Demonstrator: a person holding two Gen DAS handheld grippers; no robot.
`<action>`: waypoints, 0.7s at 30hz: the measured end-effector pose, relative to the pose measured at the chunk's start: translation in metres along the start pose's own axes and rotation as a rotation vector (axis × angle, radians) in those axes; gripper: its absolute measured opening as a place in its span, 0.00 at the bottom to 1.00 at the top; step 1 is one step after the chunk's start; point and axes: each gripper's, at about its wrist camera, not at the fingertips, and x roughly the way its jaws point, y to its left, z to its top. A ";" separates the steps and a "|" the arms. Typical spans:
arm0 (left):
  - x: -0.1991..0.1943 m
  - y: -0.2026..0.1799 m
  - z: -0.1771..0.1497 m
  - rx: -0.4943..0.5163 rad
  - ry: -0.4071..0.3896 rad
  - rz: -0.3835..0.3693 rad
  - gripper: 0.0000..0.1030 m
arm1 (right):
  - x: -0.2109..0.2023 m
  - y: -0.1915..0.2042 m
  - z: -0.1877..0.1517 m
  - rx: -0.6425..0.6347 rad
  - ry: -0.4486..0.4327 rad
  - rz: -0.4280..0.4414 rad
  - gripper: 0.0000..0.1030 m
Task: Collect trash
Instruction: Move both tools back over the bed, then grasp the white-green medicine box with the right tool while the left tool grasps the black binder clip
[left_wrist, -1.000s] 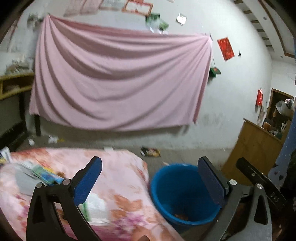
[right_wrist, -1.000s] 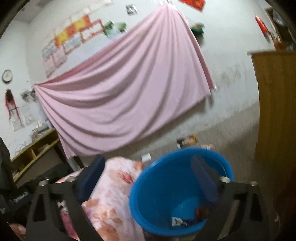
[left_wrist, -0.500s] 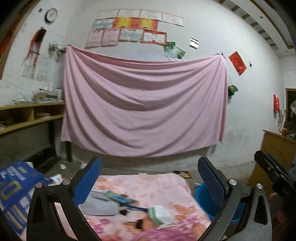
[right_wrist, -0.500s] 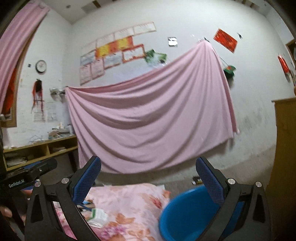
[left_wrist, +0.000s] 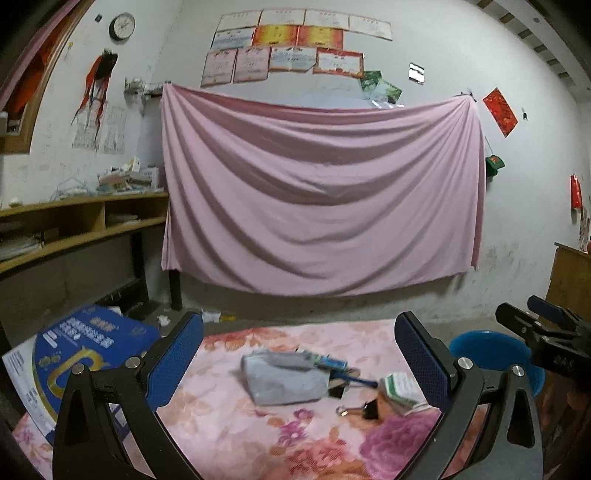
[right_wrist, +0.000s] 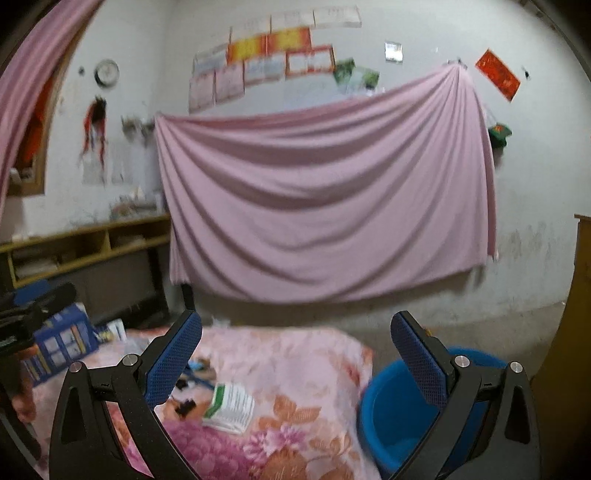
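Note:
A blue plastic bucket (left_wrist: 491, 350) stands on the floor at the right edge of a table with a pink floral cloth (left_wrist: 258, 435); it also shows in the right wrist view (right_wrist: 391, 406). On the cloth lie a grey pouch (left_wrist: 284, 376), a blue pen (left_wrist: 343, 373), a black binder clip (left_wrist: 364, 410) and a white-green paper packet (left_wrist: 400, 391), which also shows in the right wrist view (right_wrist: 231, 406). My left gripper (left_wrist: 299, 354) is open and empty above the cloth. My right gripper (right_wrist: 295, 354) is open and empty, seen also at the right of the left wrist view (left_wrist: 546, 332).
A blue printed box (left_wrist: 77, 354) lies at the table's left end. A pink sheet (left_wrist: 317, 199) hangs on the back wall. Wooden shelves (left_wrist: 81, 229) stand at the left and a wooden cabinet (left_wrist: 569, 280) at the right. Scraps lie on the floor (left_wrist: 214, 315).
Both grippers have lifted and swung left from over the bucket to face the table. The bucket now sits at the lower right of both views. Both stay open and empty.

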 end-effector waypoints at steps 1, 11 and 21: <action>0.001 0.003 -0.003 -0.003 0.008 -0.001 0.98 | 0.005 0.002 -0.001 0.002 0.024 0.012 1.00; 0.028 0.007 -0.026 0.025 0.164 0.008 0.98 | 0.048 0.020 -0.019 0.014 0.273 0.105 0.99; 0.071 0.001 -0.045 0.031 0.428 -0.090 0.98 | 0.095 0.034 -0.055 0.018 0.592 0.199 0.83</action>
